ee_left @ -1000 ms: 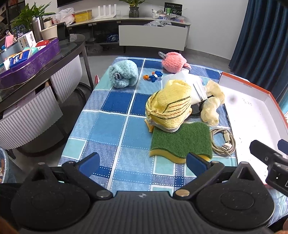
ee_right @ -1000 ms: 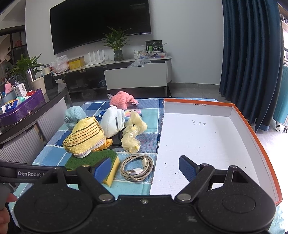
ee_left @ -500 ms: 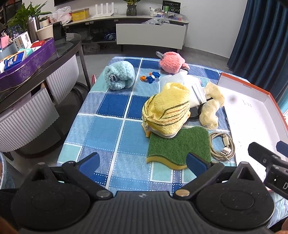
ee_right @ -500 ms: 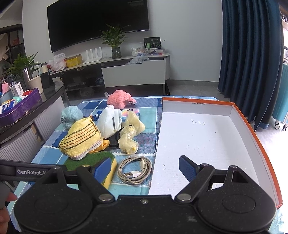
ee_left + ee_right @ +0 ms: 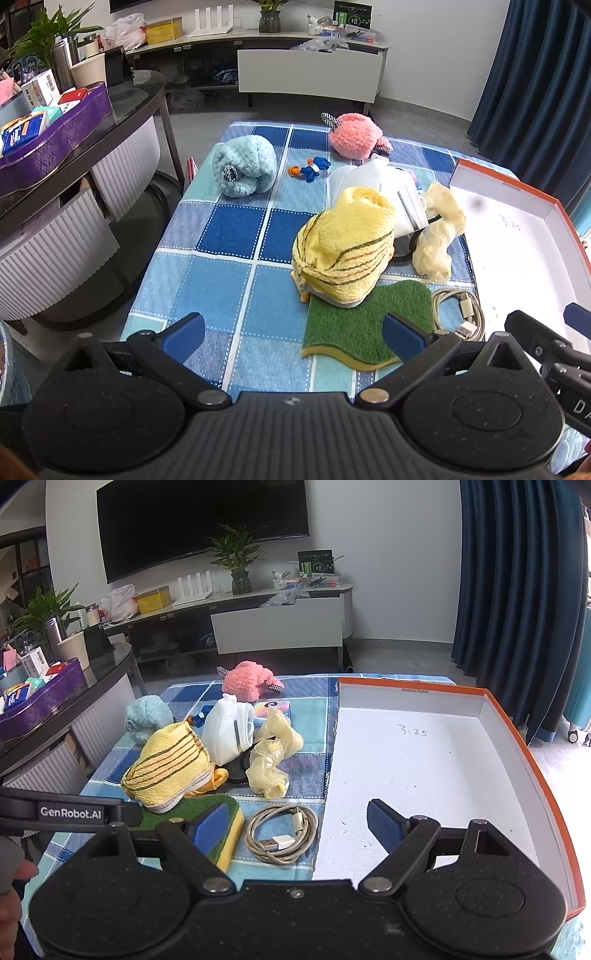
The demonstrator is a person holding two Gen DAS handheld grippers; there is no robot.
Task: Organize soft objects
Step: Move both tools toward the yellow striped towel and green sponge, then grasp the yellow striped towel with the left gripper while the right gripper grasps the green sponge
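Soft yellow striped towel [image 5: 345, 247] lies bunched mid-table on the blue checked cloth [image 5: 229, 236], its near edge overlapping the green-topped yellow sponge [image 5: 364, 325]. Right of them sits the white orange-rimmed box [image 5: 424, 768]. The left gripper [image 5: 293, 334] and right gripper [image 5: 295, 825] both hover at the near edge, jaws spread wide, holding nothing.

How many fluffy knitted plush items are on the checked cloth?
2: the blue plush at the far left, the pink plush at the far edge near the middle. More may hide under the pile.
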